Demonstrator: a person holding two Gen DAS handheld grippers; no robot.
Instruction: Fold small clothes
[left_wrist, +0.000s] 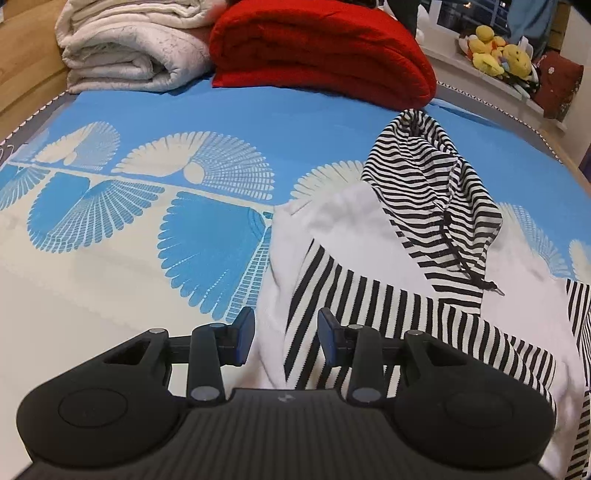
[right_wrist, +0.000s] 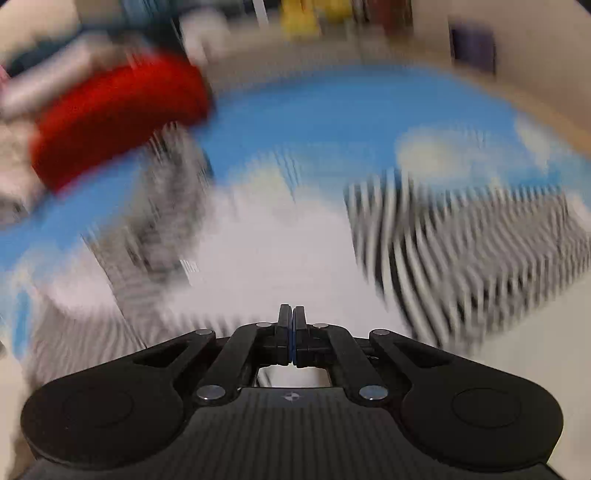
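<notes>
1. Fingers of the left gripper (left_wrist: 286, 338) stand apart, blue pads facing each other, with nothing pinched between them — white and striped cloth shows through the gap.
2. Just ahead of that gripper and spreading off to its right lies the hooded garment (left_wrist: 388, 280), white with black-and-white stripes, spread on the bedsheet (left_wrist: 110, 295).
3. Its striped hood (left_wrist: 428, 192) lies farther ahead and to the right, humped up, with a dark drawstring (left_wrist: 480, 282) trailing from its near edge.
4. The sheet is blue ahead and pale nearer the gripper, printed with fan shapes.
5. Far ahead, at the end of the bed, a folded red blanket (left_wrist: 325, 51) lies beside a folded white quilt (left_wrist: 129, 48), which is to its left; the two seem to touch.
6. Far ahead to the right, yellow plush toys (left_wrist: 498, 51) sit on a window ledge.
7. The right gripper (right_wrist: 292, 334) has its fingers pressed together; whether any cloth is caught between them cannot be told.
8. The right wrist view is heavily blurred — ahead of the gripper is pale cloth, with a striped part of the garment (right_wrist: 461, 251) ahead to its right and another striped patch to its left.
9. The red blanket (right_wrist: 118, 122) shows far ahead to the left in that view.
</notes>
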